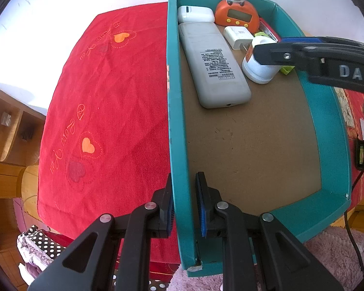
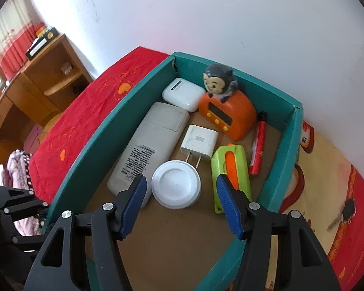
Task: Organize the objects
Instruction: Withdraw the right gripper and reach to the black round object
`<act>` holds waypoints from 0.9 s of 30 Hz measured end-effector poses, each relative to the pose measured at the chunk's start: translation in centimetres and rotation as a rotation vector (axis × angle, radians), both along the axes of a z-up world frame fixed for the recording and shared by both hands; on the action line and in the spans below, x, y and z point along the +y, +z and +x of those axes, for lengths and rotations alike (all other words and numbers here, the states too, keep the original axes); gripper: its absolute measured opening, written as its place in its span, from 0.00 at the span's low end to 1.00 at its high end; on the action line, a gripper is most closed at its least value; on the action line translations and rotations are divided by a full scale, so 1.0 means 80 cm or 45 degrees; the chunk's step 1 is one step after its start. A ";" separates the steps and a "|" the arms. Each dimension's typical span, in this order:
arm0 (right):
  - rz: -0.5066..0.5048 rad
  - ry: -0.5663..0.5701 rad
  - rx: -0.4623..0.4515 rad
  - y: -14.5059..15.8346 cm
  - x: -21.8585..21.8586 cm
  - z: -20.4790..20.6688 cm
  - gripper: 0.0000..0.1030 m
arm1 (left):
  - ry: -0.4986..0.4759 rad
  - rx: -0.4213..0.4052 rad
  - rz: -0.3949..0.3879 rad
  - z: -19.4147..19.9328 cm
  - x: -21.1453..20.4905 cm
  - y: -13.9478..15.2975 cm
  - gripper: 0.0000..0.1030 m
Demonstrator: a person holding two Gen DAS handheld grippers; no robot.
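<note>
A teal cardboard box [image 1: 327, 131] sits on a red cloth. Inside it, at the far end, lie a white remote [image 2: 153, 143], a white case [image 2: 182, 94], an orange monkey clock [image 2: 228, 114], a white charger [image 2: 199, 143], a green utility knife [image 2: 233, 165] and a red tube [image 2: 258, 148]. A white round jar [image 2: 176, 184] stands beside the remote. My left gripper [image 1: 184, 184] is shut on the box's left wall [image 1: 177, 121], one finger outside and one inside. My right gripper [image 2: 180, 181] hangs open over the jar, its blue pads [image 2: 136, 201] clear of the lid.
The red heart-patterned cloth [image 1: 104, 101] covers the table to the left of the box. A key [image 2: 344, 214] lies on the cloth right of the box. A wooden shelf unit [image 2: 46, 82] stands at the far left, by a white wall. The box's near half shows bare brown floor [image 1: 250, 150].
</note>
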State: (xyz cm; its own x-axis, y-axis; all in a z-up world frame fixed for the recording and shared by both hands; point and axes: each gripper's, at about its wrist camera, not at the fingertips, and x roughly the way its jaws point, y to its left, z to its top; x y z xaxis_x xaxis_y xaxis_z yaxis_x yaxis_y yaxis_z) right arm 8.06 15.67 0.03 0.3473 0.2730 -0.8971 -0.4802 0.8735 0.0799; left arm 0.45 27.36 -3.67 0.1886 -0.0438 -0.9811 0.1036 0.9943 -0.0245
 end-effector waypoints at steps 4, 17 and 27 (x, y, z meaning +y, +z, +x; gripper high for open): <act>0.040 -0.035 -0.006 0.014 -0.011 -0.008 0.60 | 0.006 -0.002 -0.016 -0.001 0.004 0.000 0.14; 0.110 -0.214 -0.030 0.052 -0.098 -0.044 0.60 | 0.000 -0.001 -0.011 -0.002 0.005 0.000 0.14; 0.086 -0.469 0.088 0.041 -0.198 -0.091 0.60 | -0.006 -0.004 -0.002 -0.004 0.004 0.000 0.14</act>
State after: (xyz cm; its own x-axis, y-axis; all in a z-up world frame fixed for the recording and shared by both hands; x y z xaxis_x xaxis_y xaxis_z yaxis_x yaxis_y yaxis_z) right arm 0.80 -0.14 3.28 0.3727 0.2005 -0.9060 -0.1265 0.9782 0.1644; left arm 0.17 27.71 -3.65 0.1916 -0.0463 -0.9804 0.1086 0.9938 -0.0257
